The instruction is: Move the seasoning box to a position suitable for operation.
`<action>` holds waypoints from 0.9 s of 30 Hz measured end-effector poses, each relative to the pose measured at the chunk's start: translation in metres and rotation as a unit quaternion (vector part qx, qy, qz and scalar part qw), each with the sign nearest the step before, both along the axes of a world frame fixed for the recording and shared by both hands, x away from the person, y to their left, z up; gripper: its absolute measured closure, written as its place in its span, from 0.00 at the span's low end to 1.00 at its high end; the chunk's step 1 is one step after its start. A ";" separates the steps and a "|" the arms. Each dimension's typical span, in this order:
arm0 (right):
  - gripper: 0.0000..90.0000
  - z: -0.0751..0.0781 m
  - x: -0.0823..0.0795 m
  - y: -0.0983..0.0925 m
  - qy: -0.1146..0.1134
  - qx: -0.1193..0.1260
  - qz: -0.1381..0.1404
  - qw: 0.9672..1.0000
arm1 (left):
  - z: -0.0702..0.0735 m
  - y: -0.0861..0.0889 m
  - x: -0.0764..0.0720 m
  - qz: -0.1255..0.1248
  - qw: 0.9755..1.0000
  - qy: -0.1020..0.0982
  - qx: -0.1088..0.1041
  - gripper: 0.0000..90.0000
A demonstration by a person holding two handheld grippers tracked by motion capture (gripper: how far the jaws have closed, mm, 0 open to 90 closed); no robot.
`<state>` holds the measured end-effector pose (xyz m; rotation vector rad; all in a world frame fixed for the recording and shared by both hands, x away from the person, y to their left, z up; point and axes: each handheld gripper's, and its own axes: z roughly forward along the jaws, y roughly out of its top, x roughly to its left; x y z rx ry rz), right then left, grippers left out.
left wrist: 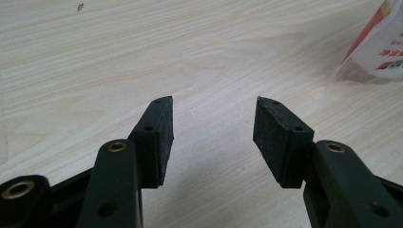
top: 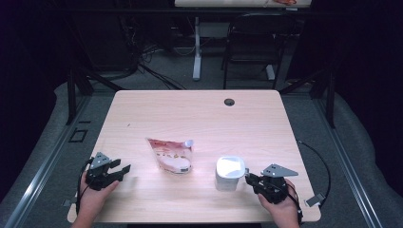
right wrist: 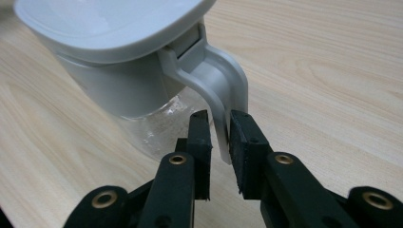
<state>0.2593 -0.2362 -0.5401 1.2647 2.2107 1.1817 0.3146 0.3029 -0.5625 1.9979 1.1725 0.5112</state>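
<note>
Item: white lidded jug (top: 230,173), lower centre-right of the high view, upright on table (top: 199,114). Handle (right wrist: 223,102) between right gripper (right wrist: 219,128) pads, barely or not pinched. Left gripper (left wrist: 213,126) apart, empty; pouch (top: 171,155) centre. Risk: loose hold lets jug slip or tip.

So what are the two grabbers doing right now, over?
Left gripper open over bare table. Right gripper jaws around jug handle, small gap on one side. Pouch lies between, nothing blocking.
</note>
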 end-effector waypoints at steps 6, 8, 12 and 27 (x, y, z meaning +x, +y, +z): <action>0.83 0.012 -0.007 -0.007 -0.005 0.041 0.001 0.999 | 0.000 0.000 -0.001 0.002 1.000 -0.001 -0.001 0.54; 0.83 0.017 -0.007 -0.009 -0.003 0.043 -0.001 0.999 | 0.000 0.000 -0.001 0.002 1.000 0.000 -0.001 0.54; 0.79 0.027 -0.004 -0.010 -0.009 0.034 -0.012 0.999 | 0.000 0.000 -0.001 0.003 1.000 0.001 -0.001 0.54; 0.95 0.056 0.008 -0.005 0.008 0.031 -0.041 0.999 | -0.001 0.002 -0.002 0.004 1.000 0.002 0.002 0.54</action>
